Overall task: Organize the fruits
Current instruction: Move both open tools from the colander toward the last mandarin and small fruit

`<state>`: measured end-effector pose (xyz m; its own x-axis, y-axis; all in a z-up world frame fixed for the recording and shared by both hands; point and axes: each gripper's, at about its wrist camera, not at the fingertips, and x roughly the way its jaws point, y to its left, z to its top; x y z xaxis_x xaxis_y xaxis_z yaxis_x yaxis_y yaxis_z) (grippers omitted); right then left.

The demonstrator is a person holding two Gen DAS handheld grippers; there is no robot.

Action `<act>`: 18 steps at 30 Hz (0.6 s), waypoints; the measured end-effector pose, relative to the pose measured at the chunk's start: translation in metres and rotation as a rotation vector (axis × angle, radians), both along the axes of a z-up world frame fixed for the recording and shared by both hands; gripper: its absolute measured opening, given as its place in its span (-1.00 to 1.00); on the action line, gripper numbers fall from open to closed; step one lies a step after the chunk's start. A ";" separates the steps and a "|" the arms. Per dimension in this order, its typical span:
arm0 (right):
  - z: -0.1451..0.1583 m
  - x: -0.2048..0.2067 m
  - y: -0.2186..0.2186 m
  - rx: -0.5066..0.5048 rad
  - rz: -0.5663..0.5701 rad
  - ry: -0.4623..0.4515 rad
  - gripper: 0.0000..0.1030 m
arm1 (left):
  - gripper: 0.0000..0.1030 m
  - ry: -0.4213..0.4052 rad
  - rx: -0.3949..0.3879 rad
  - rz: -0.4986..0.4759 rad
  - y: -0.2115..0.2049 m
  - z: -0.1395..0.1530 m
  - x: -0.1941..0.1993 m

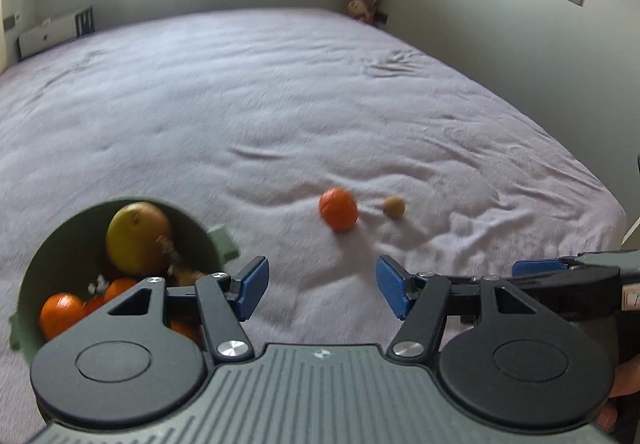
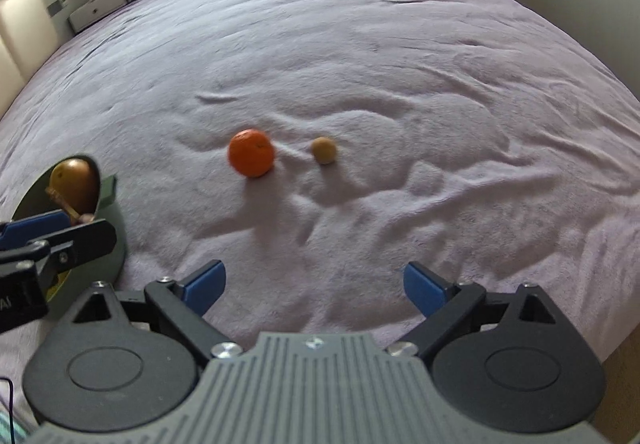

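Left wrist view: green bowl [image 1: 52, 244] at lower left of frame, already holding a yellow fruit [image 1: 138, 236] and several oranges, so likely the collecting spot. Left tongs [image 1: 318, 288] gape empty over the bed [image 1: 280, 83]. Right of centre lie one loose orange [image 1: 338, 208] and, just beside it, a small brown fruit [image 1: 394, 207], blurred, perhaps a kiwi. Right wrist view: right tongs [image 2: 314, 290] also wide open, empty, pointed toward both. Only sheet wrinkles lie between; nothing blocks.

On the bed: 1 orange [image 2: 251, 153], 1 small brown fruit [image 2: 324, 150] (bowl's contents partly hidden).
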<state>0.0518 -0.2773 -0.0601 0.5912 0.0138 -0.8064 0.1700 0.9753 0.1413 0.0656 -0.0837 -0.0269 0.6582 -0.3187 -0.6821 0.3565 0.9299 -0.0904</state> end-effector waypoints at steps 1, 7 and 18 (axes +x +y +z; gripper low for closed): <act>0.000 0.001 -0.003 0.005 -0.019 -0.008 0.75 | 0.42 -0.015 0.007 -0.004 -0.004 -0.001 0.001; 0.000 0.014 -0.022 0.049 -0.103 -0.069 0.63 | 0.42 -0.064 0.045 -0.029 -0.022 -0.011 0.009; -0.016 0.038 -0.022 0.041 -0.098 -0.190 -0.08 | 0.42 -0.096 0.112 -0.066 -0.049 -0.037 0.033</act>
<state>0.0894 -0.2993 -0.0766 0.7327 -0.0210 -0.6802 0.2304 0.9482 0.2189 0.0990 -0.1326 -0.0638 0.7022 -0.2891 -0.6506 0.4192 0.9066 0.0496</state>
